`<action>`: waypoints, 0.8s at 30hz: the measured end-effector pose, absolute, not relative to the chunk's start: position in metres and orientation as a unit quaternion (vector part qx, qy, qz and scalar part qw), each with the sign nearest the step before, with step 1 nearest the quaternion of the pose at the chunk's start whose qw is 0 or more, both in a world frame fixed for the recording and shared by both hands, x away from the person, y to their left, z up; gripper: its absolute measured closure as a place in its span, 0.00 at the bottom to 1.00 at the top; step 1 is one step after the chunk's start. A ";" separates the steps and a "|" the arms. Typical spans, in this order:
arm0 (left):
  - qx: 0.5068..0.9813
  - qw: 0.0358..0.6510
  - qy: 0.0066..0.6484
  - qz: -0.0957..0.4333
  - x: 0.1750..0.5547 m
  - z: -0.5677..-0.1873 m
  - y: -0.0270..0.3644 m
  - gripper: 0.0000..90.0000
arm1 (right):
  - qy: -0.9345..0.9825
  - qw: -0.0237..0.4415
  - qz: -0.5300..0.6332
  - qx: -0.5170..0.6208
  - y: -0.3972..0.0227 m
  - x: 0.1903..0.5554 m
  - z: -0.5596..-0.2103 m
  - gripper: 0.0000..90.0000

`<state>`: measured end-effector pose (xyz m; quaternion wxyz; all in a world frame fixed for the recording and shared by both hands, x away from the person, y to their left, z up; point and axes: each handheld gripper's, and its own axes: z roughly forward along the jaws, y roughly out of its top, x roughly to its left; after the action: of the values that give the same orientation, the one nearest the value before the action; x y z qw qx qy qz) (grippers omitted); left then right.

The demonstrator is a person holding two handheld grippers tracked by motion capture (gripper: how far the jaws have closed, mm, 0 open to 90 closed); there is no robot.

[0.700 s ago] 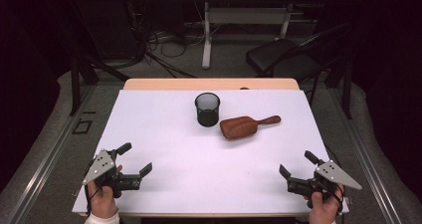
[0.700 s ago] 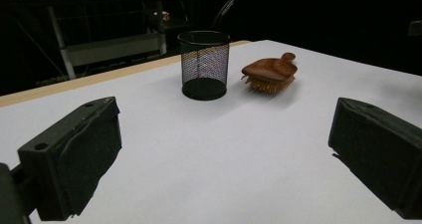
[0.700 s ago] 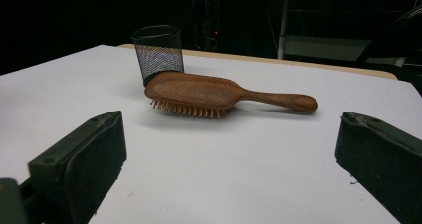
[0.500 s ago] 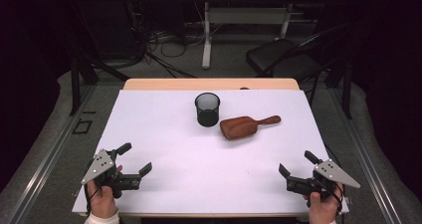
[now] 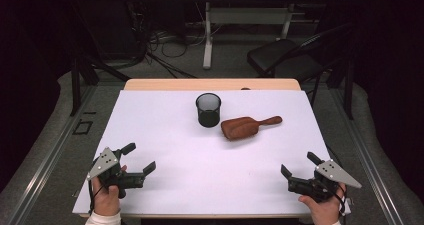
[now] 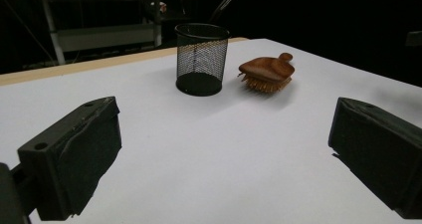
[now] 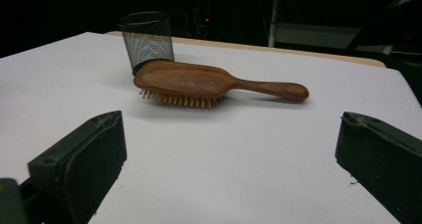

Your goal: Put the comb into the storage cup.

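Observation:
A brown wooden hairbrush (image 5: pixel 246 127) (image 6: pixel 266 72) (image 7: pixel 199 83) lies bristles down near the middle of the white table top (image 5: pixel 165 130), its handle pointing right. Just to its left stands a black mesh cup (image 5: pixel 208 109) (image 6: pixel 201 58) (image 7: pixel 147 38), upright. My left gripper (image 5: pixel 139 158) rests near the front left corner, jaws wide open and nothing between them. At the front right, my right gripper (image 5: pixel 300 165) is open too, its jaws bare. Both are well short of the brush and cup.
The white top sits on a wooden table whose far edge (image 5: pixel 210 84) shows behind the cup. Beyond it are a dark chair (image 5: pixel 285 60), cables on the floor and another table's legs (image 5: pixel 207 35).

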<state>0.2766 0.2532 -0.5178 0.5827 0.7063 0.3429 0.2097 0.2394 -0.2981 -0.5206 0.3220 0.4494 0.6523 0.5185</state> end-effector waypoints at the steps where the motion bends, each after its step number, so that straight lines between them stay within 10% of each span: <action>1: 0.706 0.583 0.343 0.210 0.277 -0.518 0.253 0.00 | 0.652 0.322 0.518 0.449 -0.298 0.239 -0.521 0.00; 24: 0.716 0.571 0.352 0.195 0.274 -0.519 0.251 0.00 | 0.670 0.303 0.478 0.481 -0.304 0.267 -0.517 0.11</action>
<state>0.2742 0.2514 -0.5192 0.5713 0.7155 0.3519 0.1946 0.2671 -0.3042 -0.5172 0.3029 0.4809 0.6696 0.4781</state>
